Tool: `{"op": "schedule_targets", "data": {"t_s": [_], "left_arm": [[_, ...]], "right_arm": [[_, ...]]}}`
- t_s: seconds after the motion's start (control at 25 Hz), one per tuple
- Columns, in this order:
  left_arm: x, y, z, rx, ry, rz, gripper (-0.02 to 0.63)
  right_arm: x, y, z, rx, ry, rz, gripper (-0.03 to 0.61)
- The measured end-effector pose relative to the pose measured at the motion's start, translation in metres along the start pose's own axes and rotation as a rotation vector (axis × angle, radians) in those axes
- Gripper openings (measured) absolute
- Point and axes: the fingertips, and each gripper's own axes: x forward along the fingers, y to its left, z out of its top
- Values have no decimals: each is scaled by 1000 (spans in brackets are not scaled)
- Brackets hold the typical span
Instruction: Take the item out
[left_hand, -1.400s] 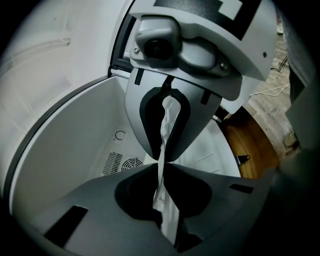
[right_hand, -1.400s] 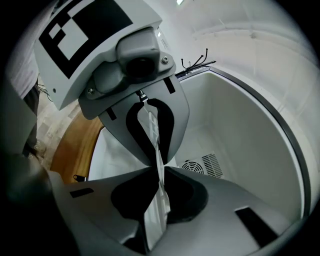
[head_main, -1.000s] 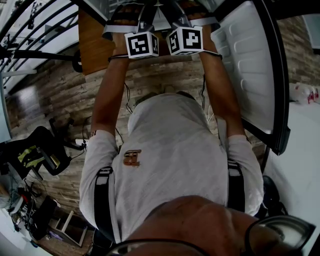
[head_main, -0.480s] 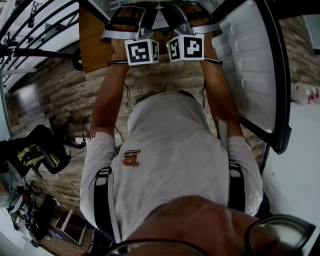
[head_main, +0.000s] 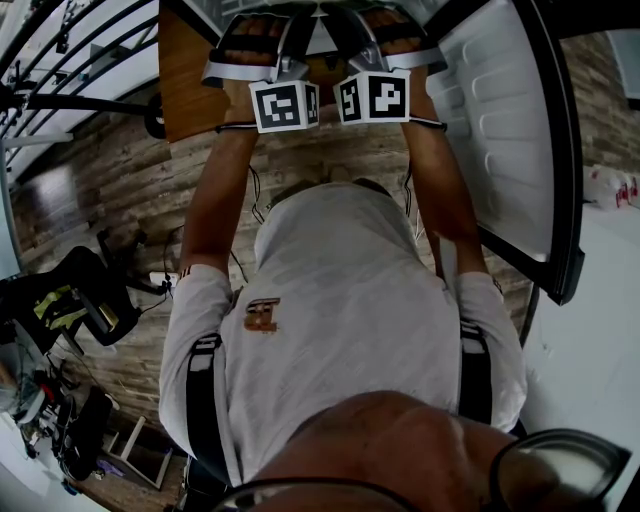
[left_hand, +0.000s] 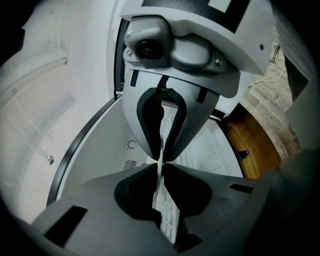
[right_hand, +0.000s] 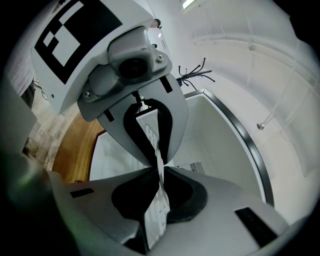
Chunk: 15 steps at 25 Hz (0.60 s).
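Observation:
A thin white ribbed plastic panel (left_hand: 167, 220) is seen edge-on, running between the jaws in both gripper views. My left gripper (left_hand: 161, 162) is shut on its edge, the pads pinching it. My right gripper (right_hand: 160, 167) is shut on the same kind of panel (right_hand: 156, 210). In the head view both grippers are held up side by side at the top, the left gripper (head_main: 262, 55) and the right gripper (head_main: 385, 45), with a white piece (head_main: 318, 40) between them. Their fingertips are hidden there.
A white fridge compartment (left_hand: 100, 150) with a dark rim lies beyond the jaws. The open fridge door (head_main: 500, 130) stands at the right. A brown wooden panel (head_main: 185, 80) sits at the left, over a stone-patterned floor. Loose gear (head_main: 70, 310) lies at lower left.
Both marker cubes have shifted slightly down the head view, toward the person. The grip on the white panel looks unchanged.

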Motion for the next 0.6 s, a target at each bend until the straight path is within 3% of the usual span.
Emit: {"op": "schedule_targets", "data": {"t_s": [0.6], "left_arm": [[-5,5,10,-12,-8,19,46]], "right_arm": [[-10,-4,-1,-16,7,-9,51]]}}
